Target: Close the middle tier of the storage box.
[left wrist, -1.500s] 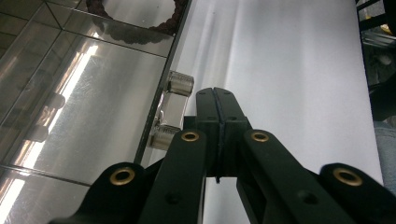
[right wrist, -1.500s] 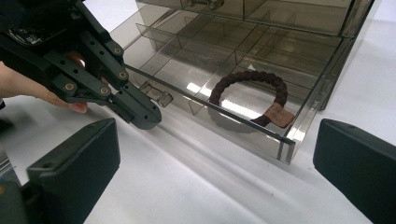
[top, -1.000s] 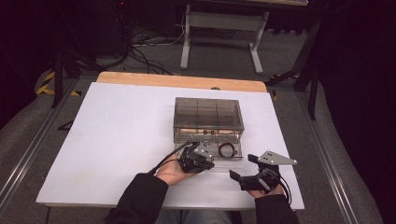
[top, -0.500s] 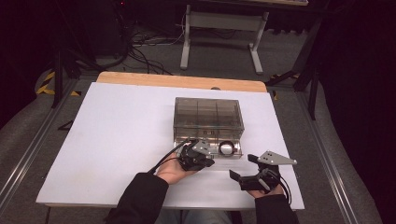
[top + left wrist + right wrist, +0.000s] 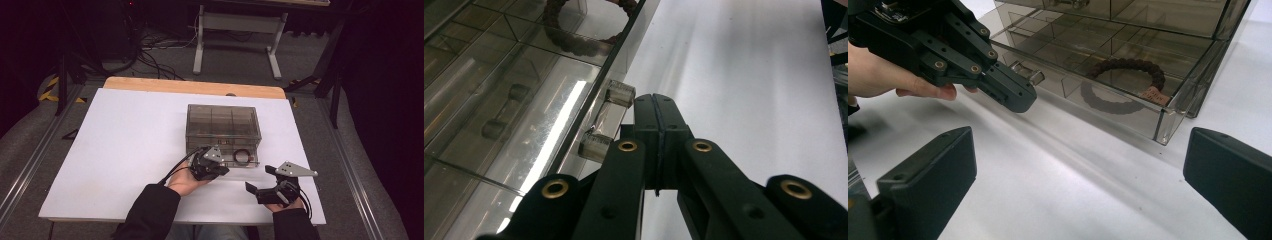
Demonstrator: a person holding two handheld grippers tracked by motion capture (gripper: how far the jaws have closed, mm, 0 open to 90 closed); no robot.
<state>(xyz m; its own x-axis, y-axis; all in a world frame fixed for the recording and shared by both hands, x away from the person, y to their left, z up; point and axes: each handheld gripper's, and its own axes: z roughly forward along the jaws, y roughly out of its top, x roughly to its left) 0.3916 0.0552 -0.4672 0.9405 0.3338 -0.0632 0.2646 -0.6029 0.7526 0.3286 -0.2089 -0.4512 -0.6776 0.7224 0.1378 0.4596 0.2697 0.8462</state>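
Observation:
A smoky clear drawer box (image 5: 222, 122) stands on the white table top. Its bottom drawer (image 5: 1098, 107) is pulled out, with a dark beaded bracelet (image 5: 1128, 72) lying in the right compartment. My left gripper (image 5: 222, 169) is shut with nothing between its jaws. Its tips (image 5: 655, 102) rest just beside the drawer's clear handle (image 5: 606, 120), not around it. In the right gripper view the left gripper (image 5: 1018, 100) sits in front of that handle (image 5: 1027, 74). My right gripper (image 5: 260, 180) is open and empty near the table's front edge, facing the drawer.
The white sheet (image 5: 125, 150) covers the table, with a wooden strip (image 5: 190, 87) along the far edge. Beyond the table a metal stand (image 5: 235, 35) and cables lie on the dark floor.

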